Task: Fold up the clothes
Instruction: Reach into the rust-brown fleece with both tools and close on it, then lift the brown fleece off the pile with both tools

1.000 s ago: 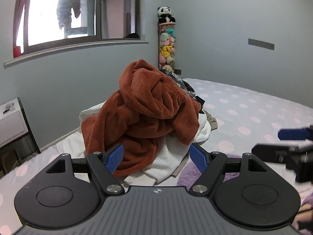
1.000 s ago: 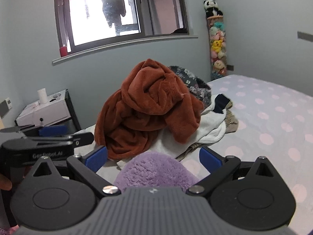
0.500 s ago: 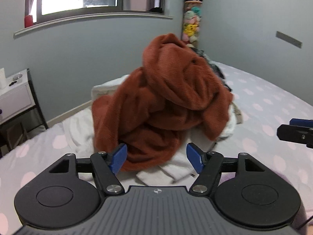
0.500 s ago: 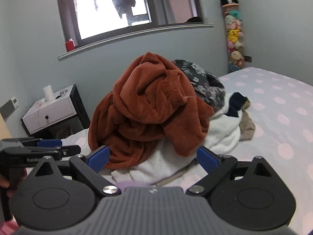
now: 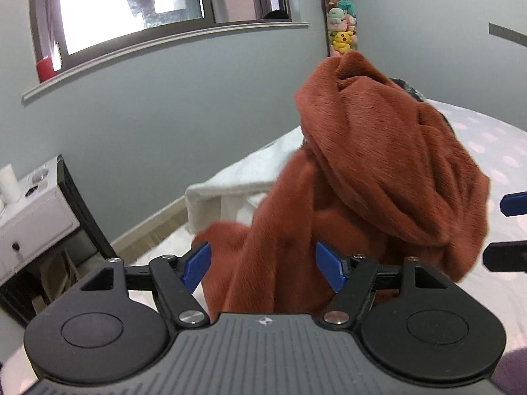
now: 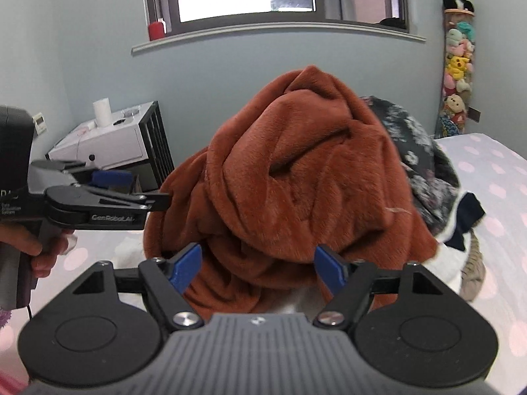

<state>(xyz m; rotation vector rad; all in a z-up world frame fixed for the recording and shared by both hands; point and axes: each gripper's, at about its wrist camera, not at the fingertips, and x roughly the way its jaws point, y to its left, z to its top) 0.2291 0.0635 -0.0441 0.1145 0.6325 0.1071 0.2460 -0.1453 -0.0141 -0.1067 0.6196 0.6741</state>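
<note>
A rust-brown fleece garment (image 5: 378, 171) tops a pile of clothes on the bed; it also shows in the right wrist view (image 6: 306, 177). My left gripper (image 5: 263, 265) is open, and the lower fleece folds lie between its blue pads. My right gripper (image 6: 257, 268) is open too, close against the front of the fleece. The left gripper shows from the side in the right wrist view (image 6: 98, 197). The right gripper's fingers (image 5: 507, 260) show at the right edge of the left wrist view. White clothes (image 5: 237, 177) and a dark floral garment (image 6: 425, 161) lie under the fleece.
The bed (image 6: 494, 181) has a pale sheet with pink dots. A white bedside cabinet (image 5: 29, 223) stands at left by the grey wall. A tube of plush toys (image 6: 456, 65) stands in the corner. A purple fluffy item (image 5: 513, 372) lies at the near right.
Both grippers have moved forward, close up to the brown fleece. The left one now has the lower folds between its open pads. The purple item has dropped out of the right wrist view.
</note>
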